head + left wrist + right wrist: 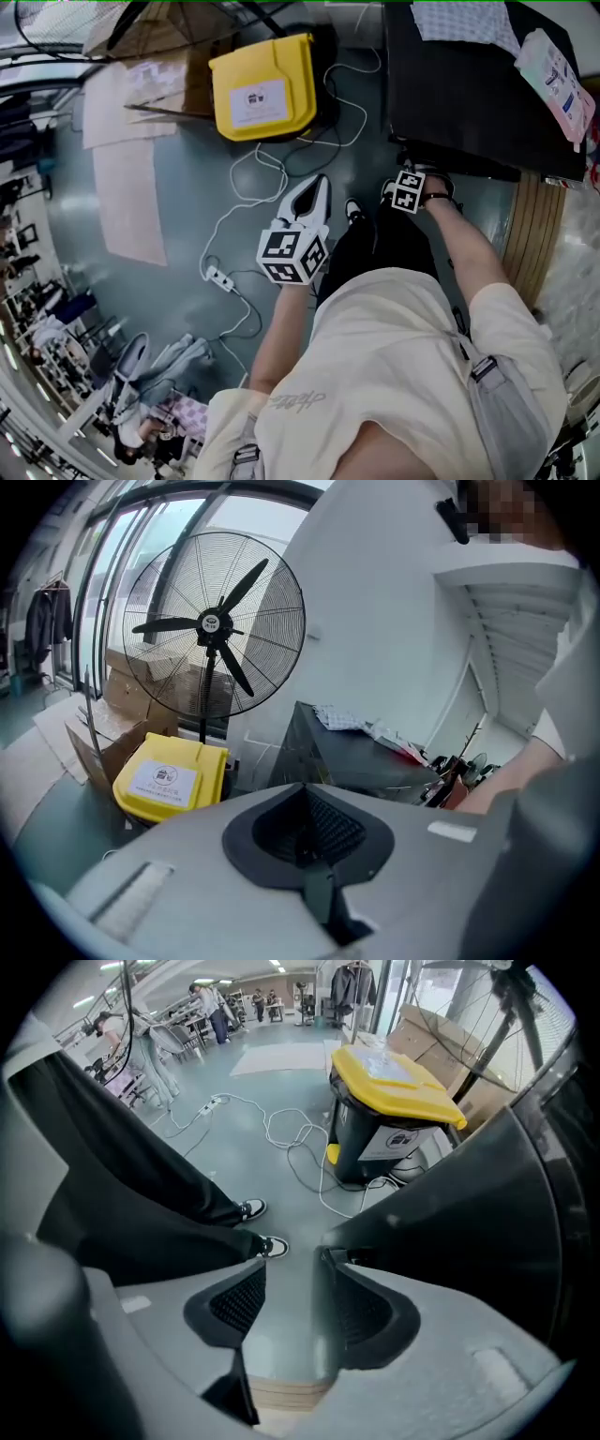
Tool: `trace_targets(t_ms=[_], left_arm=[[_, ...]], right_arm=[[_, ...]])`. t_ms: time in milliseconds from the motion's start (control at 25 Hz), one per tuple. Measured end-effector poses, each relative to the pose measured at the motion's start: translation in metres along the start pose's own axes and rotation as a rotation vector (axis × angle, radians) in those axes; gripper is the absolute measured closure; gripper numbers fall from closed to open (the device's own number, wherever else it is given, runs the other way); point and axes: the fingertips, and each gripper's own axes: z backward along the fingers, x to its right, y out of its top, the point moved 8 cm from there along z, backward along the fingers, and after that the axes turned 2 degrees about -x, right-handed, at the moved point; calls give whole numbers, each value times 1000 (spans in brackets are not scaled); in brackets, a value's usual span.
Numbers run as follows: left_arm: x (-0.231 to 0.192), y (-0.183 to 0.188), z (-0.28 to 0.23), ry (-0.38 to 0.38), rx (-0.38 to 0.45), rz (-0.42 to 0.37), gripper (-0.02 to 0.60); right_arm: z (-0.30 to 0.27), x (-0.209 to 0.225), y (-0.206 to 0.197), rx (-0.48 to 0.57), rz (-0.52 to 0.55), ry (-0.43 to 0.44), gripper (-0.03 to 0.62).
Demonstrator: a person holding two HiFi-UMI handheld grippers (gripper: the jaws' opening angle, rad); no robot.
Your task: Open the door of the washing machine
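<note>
Washing machine (pixel 469 103), a dark cabinet, sits at 1 o'clock in head view; its door cannot be made out. Right tool (pixel 291 1274) is spread and empty, with the cabinet face just beside it at 3 o'clock. Left tool (pixel 317 197) is pressed together, at 9 o'clock of the machine.

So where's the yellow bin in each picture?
Head view: the yellow bin is at the top, a bit left of the middle, seen from above.
Left gripper view: the bin is low on the left, below the big fan.
Right gripper view: the bin is at the upper right, a yellow lid on a dark body.
Shared landmark: the brown cardboard boxes close by it.
</note>
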Motion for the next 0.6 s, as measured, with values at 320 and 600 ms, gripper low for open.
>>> trace_targets(t_ms=[320,600], left_arm=[[-5,-4,20,56,-9,10,565],[-2,-4,17,48,-12,10,565]], right_arm=[[-18,-2,1,-163,-10,3,367],[-16,9,5,-173,-34,-37,434]])
